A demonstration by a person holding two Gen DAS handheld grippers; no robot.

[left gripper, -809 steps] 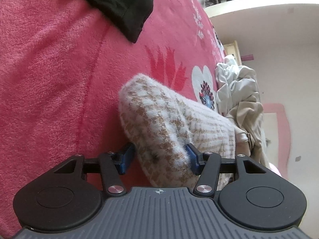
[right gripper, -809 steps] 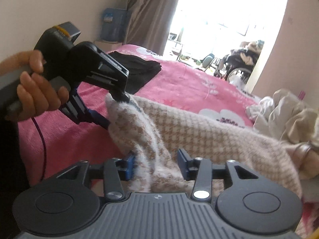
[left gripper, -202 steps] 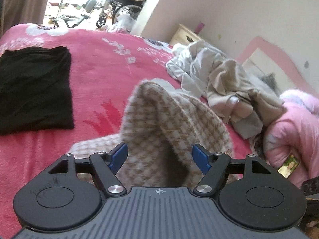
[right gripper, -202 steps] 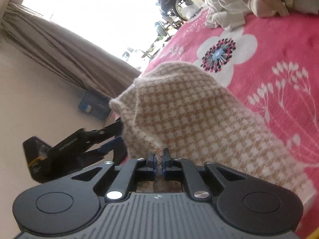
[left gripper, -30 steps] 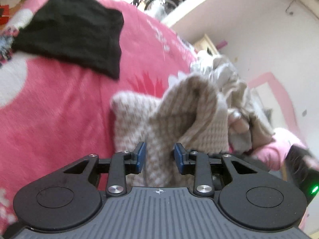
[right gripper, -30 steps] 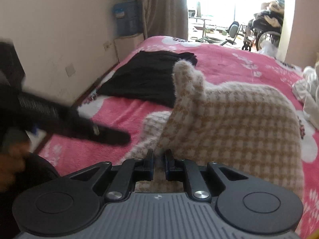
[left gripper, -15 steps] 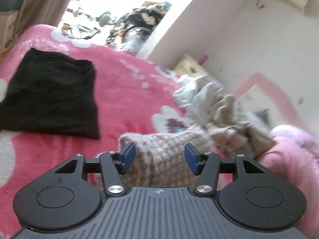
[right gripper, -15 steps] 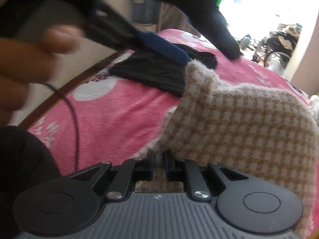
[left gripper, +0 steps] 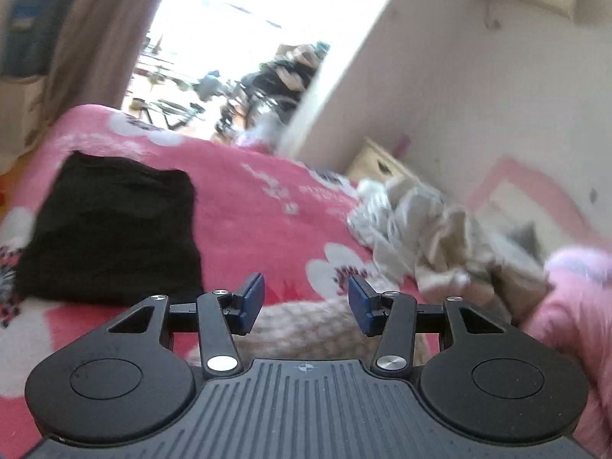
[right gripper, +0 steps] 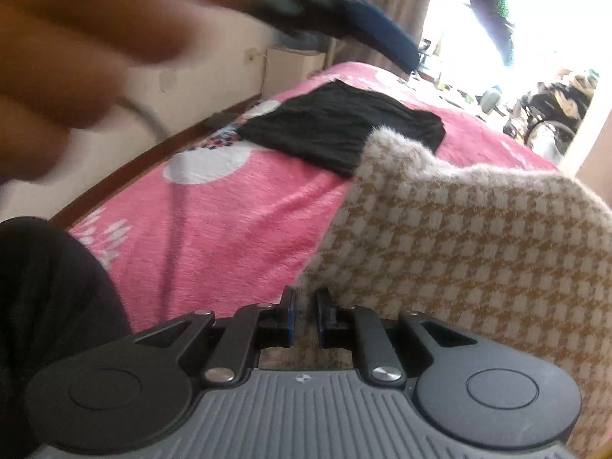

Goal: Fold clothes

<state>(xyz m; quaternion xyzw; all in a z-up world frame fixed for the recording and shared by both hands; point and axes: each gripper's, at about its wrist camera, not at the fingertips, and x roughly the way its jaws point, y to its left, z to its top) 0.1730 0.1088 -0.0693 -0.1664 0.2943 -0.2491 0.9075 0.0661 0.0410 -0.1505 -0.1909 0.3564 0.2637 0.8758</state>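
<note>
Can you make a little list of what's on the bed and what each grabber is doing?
bed cover: pink blanket with white flowers
folded already: black garment, lying flat
being folded: checked sweater, tan and white
waiting pile: crumpled pale clothes near the wall
left gripper: open, its jaws have just been closing a little, nothing pinched, sweater below it
right gripper: shut on the sweater's edge
person: blurred hand at top left of the right view
</note>
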